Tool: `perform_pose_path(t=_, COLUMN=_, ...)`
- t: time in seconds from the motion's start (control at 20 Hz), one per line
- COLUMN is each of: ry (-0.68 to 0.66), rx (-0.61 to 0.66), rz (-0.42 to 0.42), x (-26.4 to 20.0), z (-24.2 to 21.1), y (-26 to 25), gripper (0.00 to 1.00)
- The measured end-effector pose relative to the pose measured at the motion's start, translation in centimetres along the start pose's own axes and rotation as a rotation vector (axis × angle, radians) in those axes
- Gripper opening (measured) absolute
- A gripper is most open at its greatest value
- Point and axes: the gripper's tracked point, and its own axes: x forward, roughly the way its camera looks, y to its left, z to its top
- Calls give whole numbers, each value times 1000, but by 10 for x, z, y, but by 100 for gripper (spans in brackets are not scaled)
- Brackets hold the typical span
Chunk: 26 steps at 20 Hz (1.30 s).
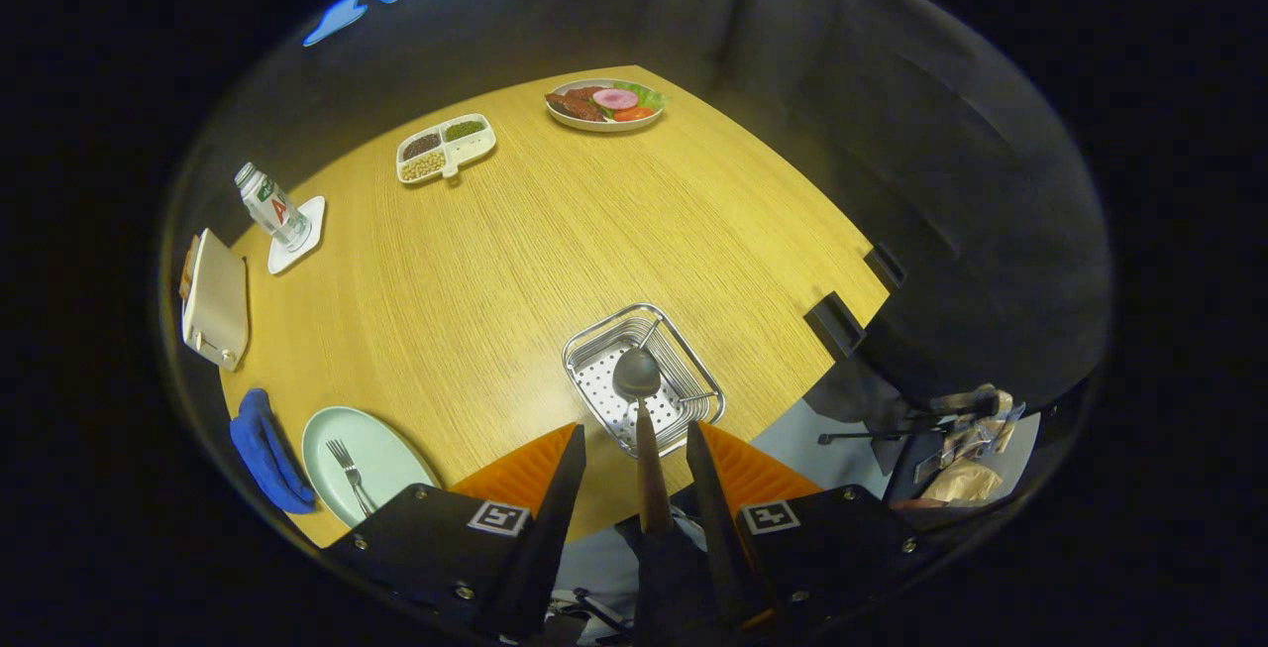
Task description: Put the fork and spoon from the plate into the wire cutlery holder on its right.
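Gripper [634, 449] holds smooth round-bowled spoon [637, 375] over perforated wire holder [684, 355].

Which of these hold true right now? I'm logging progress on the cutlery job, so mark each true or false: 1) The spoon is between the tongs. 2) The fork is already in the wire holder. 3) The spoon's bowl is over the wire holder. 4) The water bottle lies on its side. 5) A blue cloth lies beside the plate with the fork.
1) True: the spoon runs between the fingers of the tongs.
2) False: the fork lies on the pale green plate.
3) True: its bowl shows over the wire holder.
4) False: the water bottle stands upright on a white coaster.
5) True: the blue cloth lies beside that plate.
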Motion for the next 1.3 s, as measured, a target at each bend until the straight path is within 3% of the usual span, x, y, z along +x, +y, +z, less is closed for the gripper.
perform_pose_path(t=0.25, ry=-122, rx=-92, rz=8, x=-18, z=19, y=21, gripper=64)
perform_pose_path(t=0.5, ry=-176, rx=-231, rz=67, x=-37, z=12, y=69, gripper=64)
perform_pose_path(t=0.95, ry=-156, rx=-434, rz=224, x=-63, z=-62, y=163, gripper=64)
perform_pose_path(t=1.3, ry=-81, rx=-502, rz=293, x=-60, z=-116, y=209, gripper=64)
